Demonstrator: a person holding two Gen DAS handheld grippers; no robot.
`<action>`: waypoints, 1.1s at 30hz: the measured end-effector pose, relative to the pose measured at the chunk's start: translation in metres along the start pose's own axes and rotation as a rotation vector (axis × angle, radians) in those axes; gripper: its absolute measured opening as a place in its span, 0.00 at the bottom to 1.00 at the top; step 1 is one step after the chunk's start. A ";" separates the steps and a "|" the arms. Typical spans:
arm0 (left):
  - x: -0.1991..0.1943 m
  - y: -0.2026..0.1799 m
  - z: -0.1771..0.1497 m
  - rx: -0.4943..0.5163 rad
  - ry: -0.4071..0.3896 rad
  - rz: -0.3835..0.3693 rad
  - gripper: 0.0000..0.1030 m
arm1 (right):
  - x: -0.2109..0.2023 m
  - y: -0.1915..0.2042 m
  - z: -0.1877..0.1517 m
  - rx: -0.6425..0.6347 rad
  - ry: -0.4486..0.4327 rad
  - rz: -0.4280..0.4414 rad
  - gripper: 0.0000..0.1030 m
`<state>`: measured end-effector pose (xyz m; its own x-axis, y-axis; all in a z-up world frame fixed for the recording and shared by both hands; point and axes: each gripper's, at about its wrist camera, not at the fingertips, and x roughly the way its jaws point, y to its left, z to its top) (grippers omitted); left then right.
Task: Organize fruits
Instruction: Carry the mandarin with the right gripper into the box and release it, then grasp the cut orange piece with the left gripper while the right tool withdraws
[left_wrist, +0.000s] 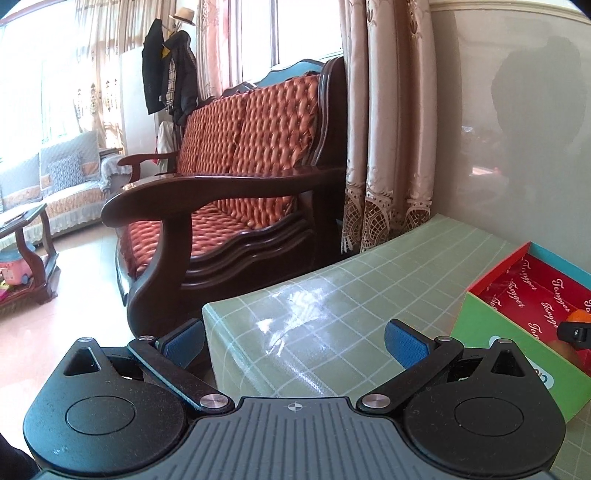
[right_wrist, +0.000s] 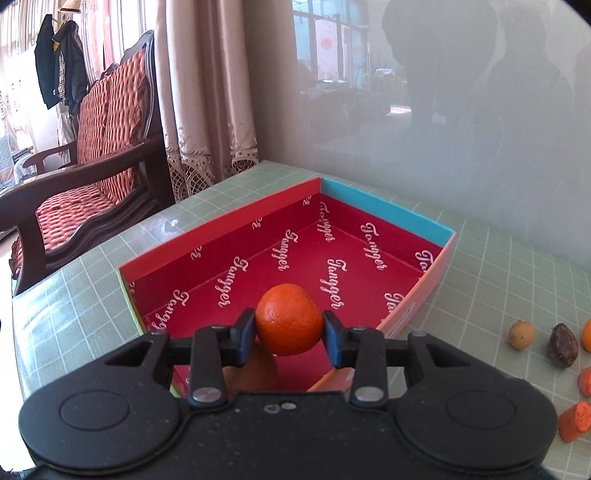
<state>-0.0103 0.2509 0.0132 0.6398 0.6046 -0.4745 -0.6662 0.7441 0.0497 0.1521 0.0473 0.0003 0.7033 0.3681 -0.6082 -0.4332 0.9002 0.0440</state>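
Observation:
My right gripper (right_wrist: 289, 330) is shut on an orange tangerine (right_wrist: 288, 318) and holds it over the near part of a red-lined cardboard box (right_wrist: 221, 225) printed with "Tangger". A brownish fruit (right_wrist: 255, 373) lies in the box under the gripper, mostly hidden. My left gripper (left_wrist: 295, 341) is open and empty over the table's left corner, left of the box (left_wrist: 517, 354). The tangerine (left_wrist: 580, 315) and a right fingertip (left_wrist: 576, 332) show at the left wrist view's right edge.
A green checked tablecloth (right_wrist: 74, 314) covers the table against a glossy wall. Right of the box lie a small tan fruit (right_wrist: 521, 334), a dark brown fruit (right_wrist: 562, 345), an orange fruit (right_wrist: 586, 334) and two carrot pieces (right_wrist: 574, 421). A wooden sofa (left_wrist: 229, 192) stands left.

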 end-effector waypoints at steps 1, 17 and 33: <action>0.000 0.000 0.000 -0.001 0.003 0.001 1.00 | 0.000 0.001 0.000 -0.003 0.000 -0.006 0.39; -0.023 -0.039 -0.007 0.094 -0.036 -0.105 1.00 | -0.062 -0.039 -0.017 0.079 -0.118 -0.096 0.64; -0.118 -0.175 -0.052 0.441 -0.267 -0.495 1.00 | -0.178 -0.175 -0.090 0.303 -0.262 -0.552 0.82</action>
<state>0.0106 0.0350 0.0153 0.9367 0.1726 -0.3045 -0.0918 0.9607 0.2620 0.0516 -0.1966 0.0295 0.9056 -0.1545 -0.3949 0.1788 0.9836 0.0253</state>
